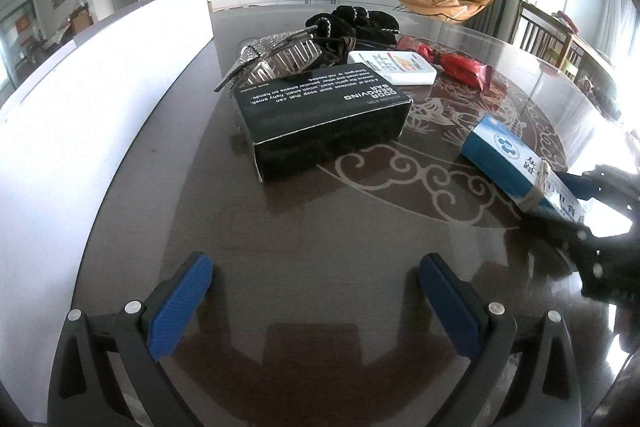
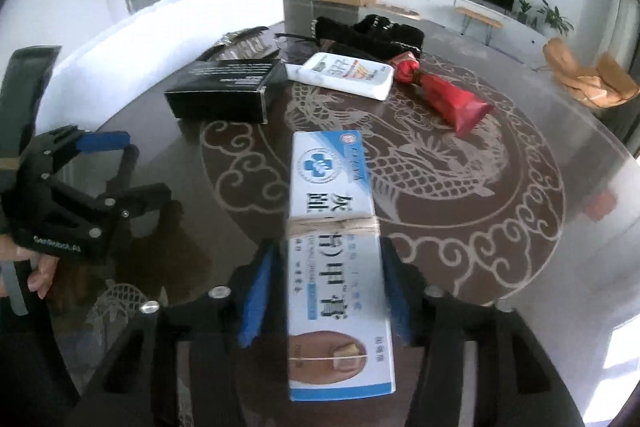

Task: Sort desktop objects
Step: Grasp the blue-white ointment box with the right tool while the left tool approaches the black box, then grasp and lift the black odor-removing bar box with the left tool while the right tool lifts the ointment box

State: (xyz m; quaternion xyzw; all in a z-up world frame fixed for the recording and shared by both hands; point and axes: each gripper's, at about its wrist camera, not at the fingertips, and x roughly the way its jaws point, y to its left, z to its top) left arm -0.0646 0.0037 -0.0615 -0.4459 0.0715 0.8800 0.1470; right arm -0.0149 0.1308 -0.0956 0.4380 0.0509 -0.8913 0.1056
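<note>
Ointment box [image 2: 336, 259], blue-and-white and rubber-banded, lies lengthwise between the right gripper [image 2: 326, 301] pads, pointing to twelve o'clock; whether they press it I cannot tell. Left gripper [image 1: 316, 303] at nine o'clock gapes empty.

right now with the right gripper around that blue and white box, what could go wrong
The right gripper straddles only the near end of the long blue and white box, so the far end may sag or swing when lifted. Its left pad seems to stand off the box, so the grip may be loose.
</note>
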